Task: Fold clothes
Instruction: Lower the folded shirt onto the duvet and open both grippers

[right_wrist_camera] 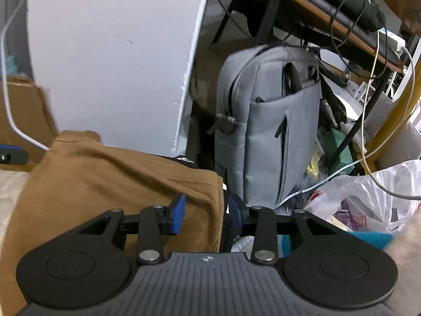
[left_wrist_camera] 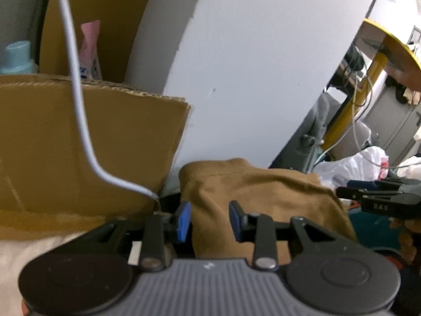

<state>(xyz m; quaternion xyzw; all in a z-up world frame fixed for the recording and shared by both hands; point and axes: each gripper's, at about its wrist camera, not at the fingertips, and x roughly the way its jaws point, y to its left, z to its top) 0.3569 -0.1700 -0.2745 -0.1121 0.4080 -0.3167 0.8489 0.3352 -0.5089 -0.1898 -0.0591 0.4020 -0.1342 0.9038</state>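
Where folded, one brown garment [right_wrist_camera: 110,179], two grippers.

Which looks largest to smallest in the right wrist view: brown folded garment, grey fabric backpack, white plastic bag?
1. brown folded garment, though nearest the camera
2. grey fabric backpack
3. white plastic bag, partly cut off

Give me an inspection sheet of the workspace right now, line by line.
Surface: pale bedding under the work.
Job's things: one brown garment, folded.
Clutter: cardboard box, grey bag, plastic bag.
Grippers: left gripper open, garment between the jaws; right gripper open at the garment's edge.
Cables: white cable across the box; more cables by the bag.
Surroundings: white panel, desk above the bag.
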